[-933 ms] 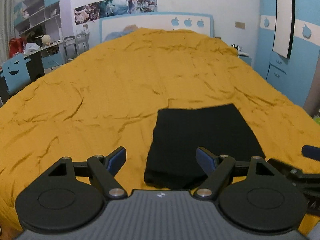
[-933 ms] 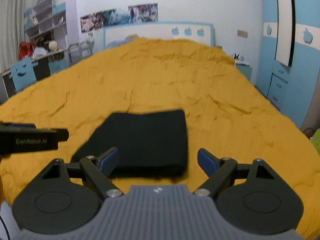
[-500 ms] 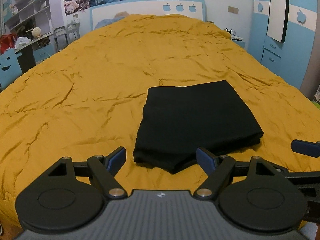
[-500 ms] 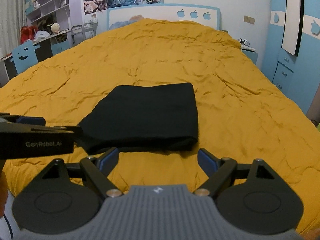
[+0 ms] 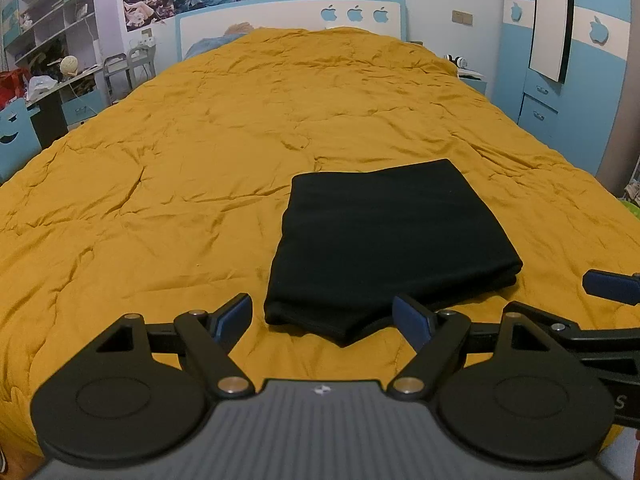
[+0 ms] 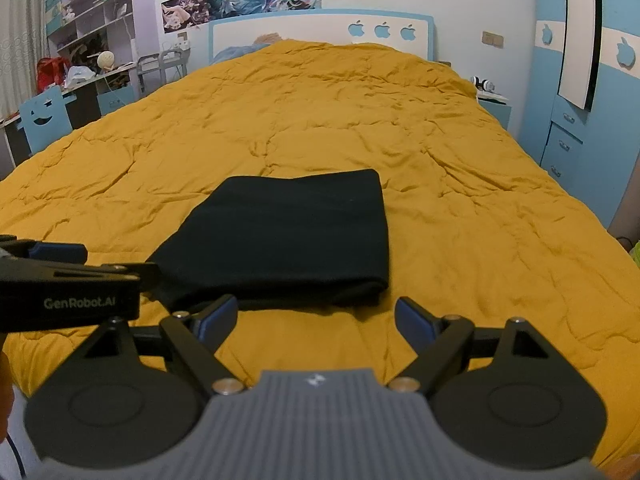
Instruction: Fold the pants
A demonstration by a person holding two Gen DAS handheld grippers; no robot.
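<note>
Lying folded into a compact black rectangle: pants (image 5: 384,240), near the foot end of a bed covered by a mustard-yellow quilt (image 5: 200,152), a little right of the middle in the left wrist view. Showing stacked layers along the near edge, with one small corner poking out toward the cameras. Looking flat and fairly square otherwise.

Hovering just short of that near edge: left gripper (image 5: 322,320), fingers (image 5: 236,316) spread wide, holding nothing. Hanging beside it: right gripper (image 6: 316,318), also spread wide and empty, not touching the cloth.

Judging from the neat stack and both tools being off it, seeming essentially finished. Possibly remaining: tucking in that stray corner at the front, or smoothing the top layer. Nothing else on the quilt needing folding, as far as both views show.

Standing behind, unrelated to the job: blue-and-white headboard (image 6: 320,28) and wardrobe (image 6: 600,92).
</note>
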